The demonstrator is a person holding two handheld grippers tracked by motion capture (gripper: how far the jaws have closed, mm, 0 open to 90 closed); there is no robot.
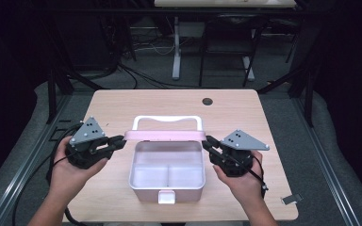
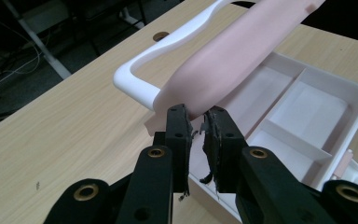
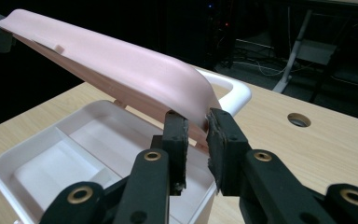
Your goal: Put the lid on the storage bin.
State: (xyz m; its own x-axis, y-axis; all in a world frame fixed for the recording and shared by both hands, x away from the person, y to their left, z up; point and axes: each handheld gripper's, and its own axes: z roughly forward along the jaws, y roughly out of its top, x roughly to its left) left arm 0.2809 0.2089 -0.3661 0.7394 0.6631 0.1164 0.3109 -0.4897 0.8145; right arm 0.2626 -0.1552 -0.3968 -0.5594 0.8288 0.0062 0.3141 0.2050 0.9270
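One pink lid (image 1: 164, 135) stands raised over the far edge of one white box (image 1: 166, 186), which sits at the middle of the wooden table (image 1: 122, 103). The lid is held at both ends — its left corner between the jaws of the left gripper (image 1: 120, 141), its right corner between the jaws of the right gripper (image 1: 208, 141). In the left gripper view the two black pads (image 2: 177, 126) pinch the lid's corner, the lid (image 2: 233, 51) slanting up and away over the box (image 2: 307, 112). In the right gripper view the lid's corner (image 3: 186, 93) sits between the two pads (image 3: 175, 133), which close on it. The box interior is split by dividers into compartments; how many in total, I cannot tell. One white handle (image 1: 167, 119) lies flat on the table just beyond the lid. One pink latch (image 1: 166, 197) hangs on the near wall of the box. Two hands are present, one on each gripper, the left hand (image 1: 70, 172) and the right hand (image 1: 242, 181). One round hole (image 1: 207, 101) is in the tabletop toward the far edge. One small clip (image 1: 291, 199) lies at the near right corner of the table.
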